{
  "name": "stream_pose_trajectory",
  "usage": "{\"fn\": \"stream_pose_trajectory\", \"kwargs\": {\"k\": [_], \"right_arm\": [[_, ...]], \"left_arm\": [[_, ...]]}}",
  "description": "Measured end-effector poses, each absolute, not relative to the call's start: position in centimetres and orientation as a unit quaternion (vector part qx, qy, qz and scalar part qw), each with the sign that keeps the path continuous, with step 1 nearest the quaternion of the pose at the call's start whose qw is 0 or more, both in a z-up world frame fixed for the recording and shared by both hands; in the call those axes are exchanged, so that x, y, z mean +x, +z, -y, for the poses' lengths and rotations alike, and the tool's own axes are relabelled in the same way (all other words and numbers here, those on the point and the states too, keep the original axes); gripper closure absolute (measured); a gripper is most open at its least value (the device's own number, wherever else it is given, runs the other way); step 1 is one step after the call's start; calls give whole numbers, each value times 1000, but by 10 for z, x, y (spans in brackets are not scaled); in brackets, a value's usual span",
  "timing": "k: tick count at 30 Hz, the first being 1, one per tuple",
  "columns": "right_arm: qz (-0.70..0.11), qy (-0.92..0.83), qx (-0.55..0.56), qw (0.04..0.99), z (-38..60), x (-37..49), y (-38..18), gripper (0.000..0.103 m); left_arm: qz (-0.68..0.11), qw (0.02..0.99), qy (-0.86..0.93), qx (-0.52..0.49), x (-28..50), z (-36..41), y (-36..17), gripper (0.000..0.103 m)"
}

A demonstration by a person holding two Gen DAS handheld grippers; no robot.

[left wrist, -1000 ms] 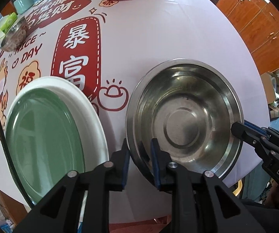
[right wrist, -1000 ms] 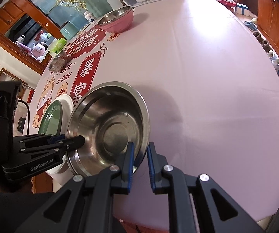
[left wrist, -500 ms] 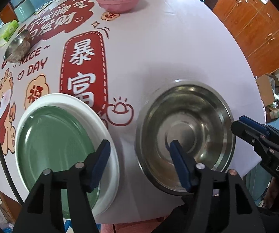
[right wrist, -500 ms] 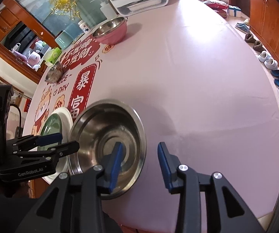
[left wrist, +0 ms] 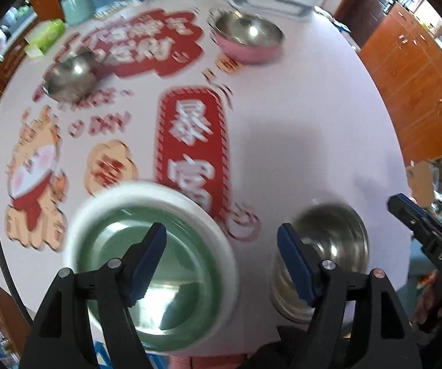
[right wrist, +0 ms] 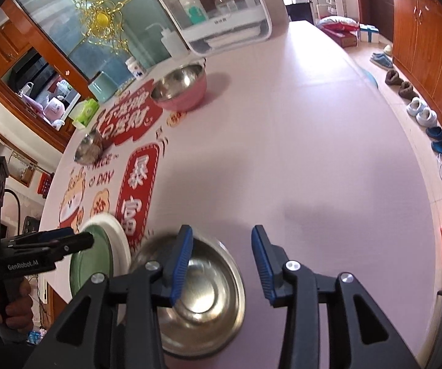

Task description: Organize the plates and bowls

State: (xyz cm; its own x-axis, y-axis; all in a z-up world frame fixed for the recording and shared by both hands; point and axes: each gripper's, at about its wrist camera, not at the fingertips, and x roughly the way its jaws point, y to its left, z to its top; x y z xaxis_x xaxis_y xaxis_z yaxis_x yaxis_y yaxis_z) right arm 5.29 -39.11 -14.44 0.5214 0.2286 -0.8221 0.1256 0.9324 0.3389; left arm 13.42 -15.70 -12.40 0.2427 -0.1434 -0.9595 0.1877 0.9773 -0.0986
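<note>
Left wrist: fingers point(left wrist: 147, 255) apart above green plate point(left wrist: 171, 273)

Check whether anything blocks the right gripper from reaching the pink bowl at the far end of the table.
Nothing visible does. Bare tablecloth lies between the open right gripper and the pink bowl; the steel bowl sits right under the gripper, not ahead of it.

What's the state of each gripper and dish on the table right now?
left gripper: open, empty
right gripper: open, empty
steel bowl: upright on table, ungripped
green plate: lying in white plate
white plate: flat on table
pink bowl: upright, far side
small steel bowl: tilted
</note>
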Motion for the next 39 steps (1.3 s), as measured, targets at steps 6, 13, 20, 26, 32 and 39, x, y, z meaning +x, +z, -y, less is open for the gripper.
{"fn": "stream_pose_trajectory", "kwargs": {"k": [6,13,20,26,32,39], "right_arm": [[-479,16,163,862,383,83,-131,63],[-472,10,144,870,373,117,-111,63],[-456,13,130,880,361,151,-92,54],[-448,10,120,886,358,181,-84,54],[-442,3,122,889,362,213,-84,53],[-439,-2,130,889,369,244,-91,53]], "left_arm": [[-591,802,-90,20,167,130,-109,26],[-571,815,-92,34,209,118,-91,26],[-552,827,-101,37,247,119,-76,26],[-542,833,-109,34,279,124,-71,26],[-540,834,-112,32,310,131,-76,26],[-544,831,-116,21,340,140,-93,26]]}}
